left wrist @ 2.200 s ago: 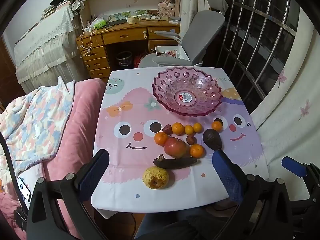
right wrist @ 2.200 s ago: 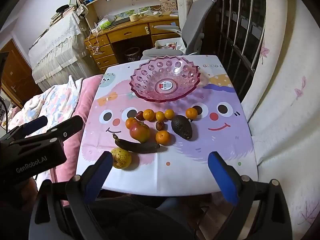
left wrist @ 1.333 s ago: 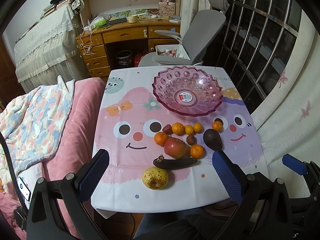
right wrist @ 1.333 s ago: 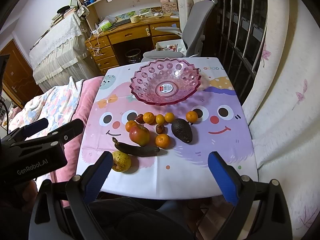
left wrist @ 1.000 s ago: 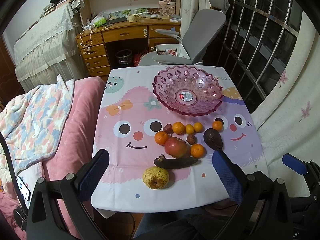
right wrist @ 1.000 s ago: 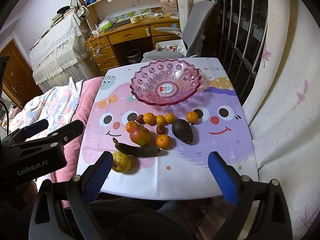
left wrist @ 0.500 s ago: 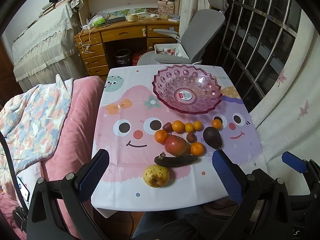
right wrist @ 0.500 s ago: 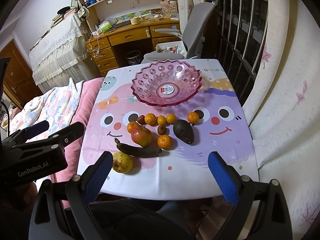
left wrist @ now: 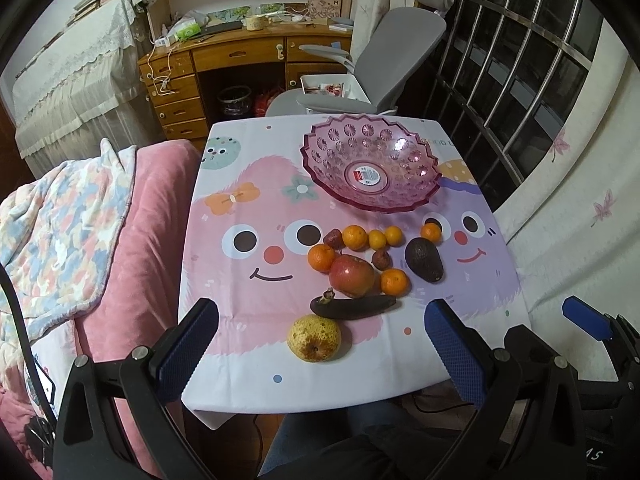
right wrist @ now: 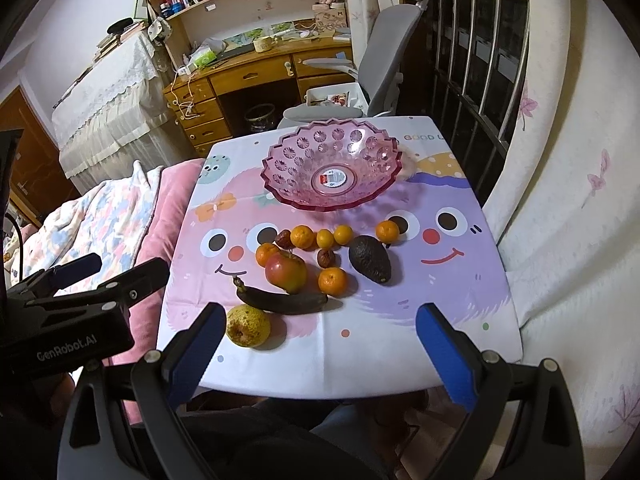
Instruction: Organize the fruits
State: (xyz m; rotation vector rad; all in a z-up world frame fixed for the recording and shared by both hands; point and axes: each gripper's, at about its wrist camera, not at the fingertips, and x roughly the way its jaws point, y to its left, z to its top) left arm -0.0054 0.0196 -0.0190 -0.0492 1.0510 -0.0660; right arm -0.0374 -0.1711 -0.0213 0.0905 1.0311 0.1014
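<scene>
A bedroom counter (left wrist: 224, 280) is being viewed: the pink scalloped plastic bowl (left wrist: 372, 168) near its far edge is sitting empty, mixed fruits (left wrist: 360, 268) lying mid-counter; both hand-held grippers, left (left wrist: 320, 344) and right (right wrist: 320, 344), are being held released.

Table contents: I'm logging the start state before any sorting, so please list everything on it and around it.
Fruit bowl: one, pink clear plastic, empty, far side of table.
Tangerines: six, orange, loose cluster below the bowl.
Apple: one, red, centre of cluster.
Avocado: one, dark, right of cluster.
Banana: one, blackened, lying in front of the apple.
Pear: one, yellow with brown spots, nearest the table edge.
Small wrinkled fruits: two, dark red, among the tangerines.
Tablecloth: one, pink and purple cartoon faces.
Office chair: one, grey, behind table.
Desk: one, wooden, back wall.
Blanket: one, pastel, at left.
Left gripper: blue pads, open, empty.
Right gripper: blue pads, open, empty.
</scene>
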